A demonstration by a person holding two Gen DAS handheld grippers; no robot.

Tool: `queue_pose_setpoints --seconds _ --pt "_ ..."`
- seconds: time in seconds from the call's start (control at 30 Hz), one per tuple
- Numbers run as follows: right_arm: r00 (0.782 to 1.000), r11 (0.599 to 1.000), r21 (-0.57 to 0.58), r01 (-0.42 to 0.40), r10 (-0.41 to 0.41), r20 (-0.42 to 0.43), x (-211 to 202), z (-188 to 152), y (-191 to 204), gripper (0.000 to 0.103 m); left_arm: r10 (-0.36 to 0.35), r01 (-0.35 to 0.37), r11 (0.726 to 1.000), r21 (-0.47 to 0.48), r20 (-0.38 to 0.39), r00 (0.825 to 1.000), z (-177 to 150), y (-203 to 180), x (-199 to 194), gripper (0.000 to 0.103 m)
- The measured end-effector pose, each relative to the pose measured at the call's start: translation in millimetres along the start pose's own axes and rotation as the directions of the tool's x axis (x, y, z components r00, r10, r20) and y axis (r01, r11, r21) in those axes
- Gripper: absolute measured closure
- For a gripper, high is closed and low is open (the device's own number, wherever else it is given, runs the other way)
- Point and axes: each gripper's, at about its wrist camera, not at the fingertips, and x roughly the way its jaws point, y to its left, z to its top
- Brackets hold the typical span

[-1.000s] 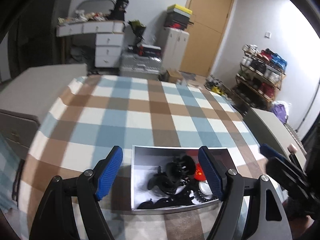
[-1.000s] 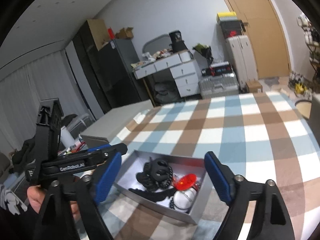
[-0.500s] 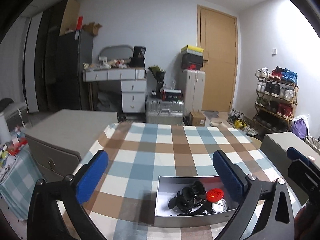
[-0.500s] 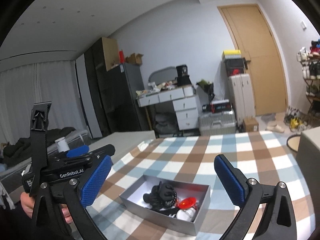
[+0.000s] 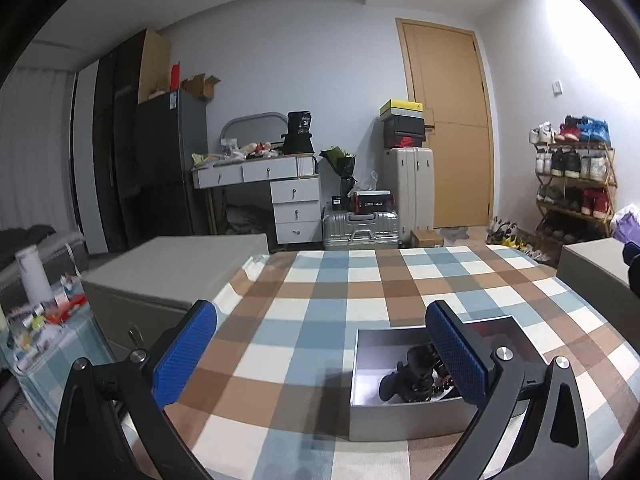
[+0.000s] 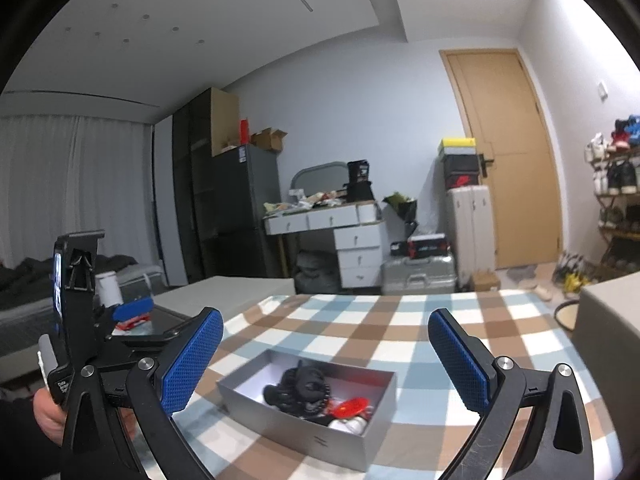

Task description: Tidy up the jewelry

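1. Since the frames a second ago, both grippers have been raised and tipped back from the grey box (image 6: 304,412). Then the cameras looked down into it; now they look across the room, and the box sits low in each view.
2. The left gripper (image 5: 320,356) stands with its blue pads wide apart and nothing between them. In the left wrist view its right pad (image 5: 456,356) overlaps the right half of the box, though it is apart from the contents.
3. The right gripper (image 6: 326,360) is likewise spread wide and holds nothing. The box appears between its two pads, well beyond them on the cloth.
4. The box is an open, shallow grey tray resting on the checked tablecloth (image 6: 360,316), which is patterned in blue, brown and white squares.
5. Inside the box lies a tangle of black hair accessories (image 6: 300,390), with a red disc (image 6: 352,406) just beside them and a small white round piece (image 6: 348,424) touching the near right corner. Finer details of these items cannot be made out.
6. In the right wrist view the person's left hand (image 6: 48,416) grips the handle of the left gripper at the lower left edge of the frame.
7. Beyond the table stand a white dresser (image 5: 280,196), a silver suitcase (image 5: 362,230), a wooden door (image 5: 448,128) and a shoe rack (image 5: 572,184).
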Motion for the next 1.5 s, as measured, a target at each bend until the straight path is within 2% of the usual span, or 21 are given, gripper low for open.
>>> queue_pose_setpoints --seconds 0.23,0.43,0.57,0.67,0.77,1.5 --pt "0.999 0.998 -0.057 0.039 -0.04 -0.033 3 -15 1 0.0 -0.016 0.016 1.0 -0.016 0.033 0.999 -7 7 -4 0.001" --pt "0.994 0.989 -0.124 0.08 -0.088 -0.064 13 -27 2 0.0 -0.051 0.051 0.998 -0.03 0.012 0.999 -18 3 2 0.001" --pt "0.991 0.989 -0.117 0.086 -0.097 -0.097 19 -30 -1 0.0 -0.076 0.076 0.997 -0.021 -0.007 0.997 -21 0 3 0.001" --pt "0.983 0.989 -0.114 0.09 -0.107 -0.151 29 -33 -3 0.0 -0.093 0.092 0.995 -0.037 -0.037 0.995 -20 3 6 0.001" --pt "0.974 0.989 -0.123 0.088 -0.111 -0.196 37 -36 -2 0.0 -0.076 0.075 0.997 -0.034 -0.019 0.997 -20 1 0 0.001" --pt "0.975 0.99 -0.123 0.073 -0.096 -0.198 36 -39 -4 0.0 -0.089 0.089 0.996 -0.032 -0.023 0.996 -20 -1 1 0.001"
